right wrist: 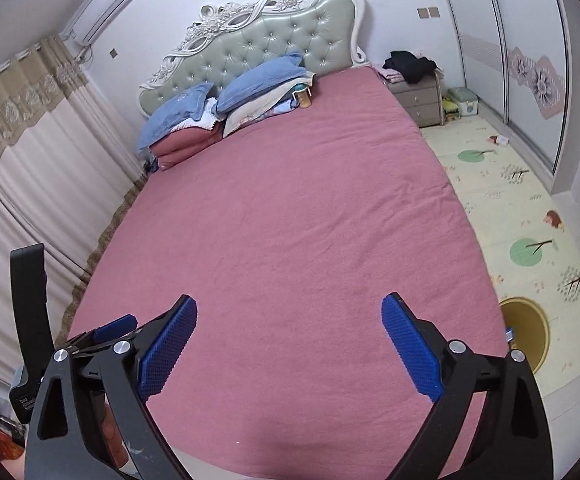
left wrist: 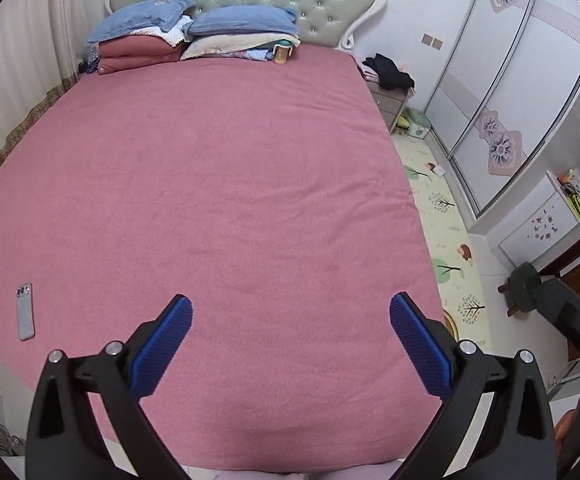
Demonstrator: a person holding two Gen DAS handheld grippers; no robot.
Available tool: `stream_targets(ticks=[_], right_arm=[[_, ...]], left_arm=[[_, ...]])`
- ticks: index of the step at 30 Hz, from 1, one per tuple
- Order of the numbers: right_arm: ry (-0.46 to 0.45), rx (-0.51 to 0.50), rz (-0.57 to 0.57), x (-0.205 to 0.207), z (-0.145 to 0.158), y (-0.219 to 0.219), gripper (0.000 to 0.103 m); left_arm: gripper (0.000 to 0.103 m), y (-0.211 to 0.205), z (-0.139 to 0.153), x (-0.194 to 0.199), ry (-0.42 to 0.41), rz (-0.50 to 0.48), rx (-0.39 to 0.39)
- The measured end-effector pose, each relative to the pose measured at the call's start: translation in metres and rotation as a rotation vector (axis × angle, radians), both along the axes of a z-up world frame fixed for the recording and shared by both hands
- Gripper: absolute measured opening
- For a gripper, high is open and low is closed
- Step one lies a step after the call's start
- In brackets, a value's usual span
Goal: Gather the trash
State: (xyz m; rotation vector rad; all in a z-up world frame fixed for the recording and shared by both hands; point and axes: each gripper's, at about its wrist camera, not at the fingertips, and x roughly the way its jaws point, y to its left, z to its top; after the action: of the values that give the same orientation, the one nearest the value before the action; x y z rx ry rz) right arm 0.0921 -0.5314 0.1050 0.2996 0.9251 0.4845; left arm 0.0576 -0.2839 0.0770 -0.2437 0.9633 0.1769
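My left gripper [left wrist: 290, 306] is open and empty above the foot of a bed with a pink cover [left wrist: 210, 184]. My right gripper [right wrist: 290, 306] is open and empty over the same cover [right wrist: 290, 208], to the right of the left gripper, whose blue pad [right wrist: 115, 327] shows at the lower left. A small piece of litter [left wrist: 436, 169] lies on the play mat by the wardrobe; it also shows in the right wrist view [right wrist: 500, 139]. A yellow-brown round bin [right wrist: 528, 332] stands on the mat beside the bed's right side. An orange bottle [left wrist: 281, 54] stands by the pillows.
A phone [left wrist: 25, 311] lies on the cover at the left. Blue pillows and folded bedding [left wrist: 162, 40] are stacked at the headboard. A nightstand with clothes [right wrist: 416, 94] and a sliding wardrobe [left wrist: 510, 92] are on the right. A dark stool [left wrist: 524, 286] stands on the floor. Curtains [right wrist: 30, 160] hang left.
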Motion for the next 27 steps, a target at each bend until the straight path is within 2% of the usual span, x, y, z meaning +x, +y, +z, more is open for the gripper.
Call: stream_targets(ticks=[6,17,27], right_arm=[[0.052,0.038,-0.061,0.006,-0.005,-0.009,0.090],[0.004,0.037,-0.067,0.001,0.002,-0.011,0.090],[-0.016,0.079,-0.065,0.001,0.003,-0.016,0.090]], left_arm=[[0.099,0.004,0.004,0.001,-0.005,0.027,0.039],[0.099,-0.004,0.011,0.008,-0.055,-0.017,0.052],[0.099,-0.008,0.010,0.009,-0.048,-0.035,0.057]])
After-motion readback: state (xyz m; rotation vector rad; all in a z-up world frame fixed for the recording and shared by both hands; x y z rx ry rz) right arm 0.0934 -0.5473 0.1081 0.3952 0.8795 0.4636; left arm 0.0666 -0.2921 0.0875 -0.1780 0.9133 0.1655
